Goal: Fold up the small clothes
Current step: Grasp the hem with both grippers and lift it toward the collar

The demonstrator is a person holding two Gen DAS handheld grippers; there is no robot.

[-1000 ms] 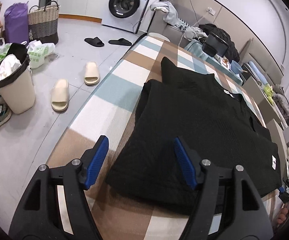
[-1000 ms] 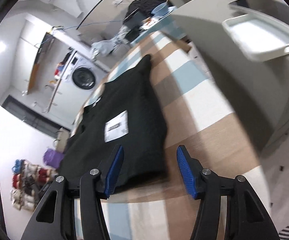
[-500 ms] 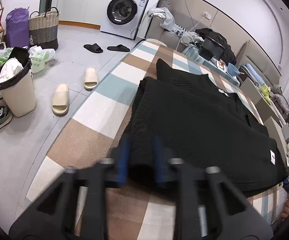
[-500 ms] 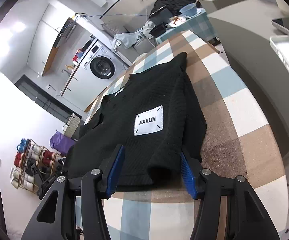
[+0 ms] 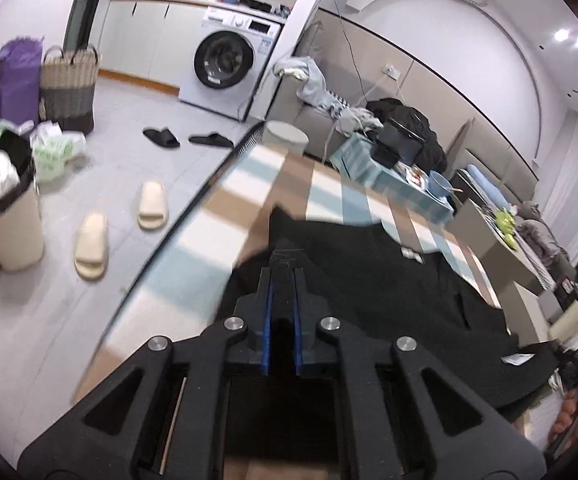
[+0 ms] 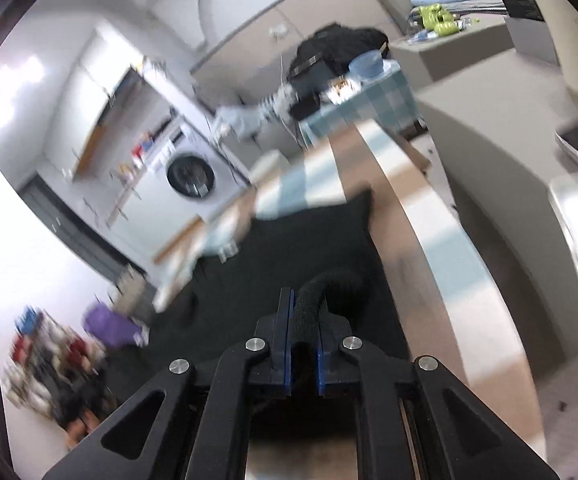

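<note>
A black knitted garment lies spread on a table with a checked brown, blue and white cloth. My left gripper is shut on the garment's near left hem corner and holds it raised off the cloth. In the right wrist view my right gripper is shut on a rolled fold of the garment's near right hem, also lifted. A small white label shows on the garment near the right edge. The right wrist view is motion-blurred.
Left of the table on the floor are beige slippers, a bin, a woven basket and a washing machine. Beyond the table's far end stands a small table with a bowl and dark bags. A grey counter runs along the right.
Both grippers went from open beside the hem to shut on it. Both have since lifted the near hem off the table, and the views have swung upward.
</note>
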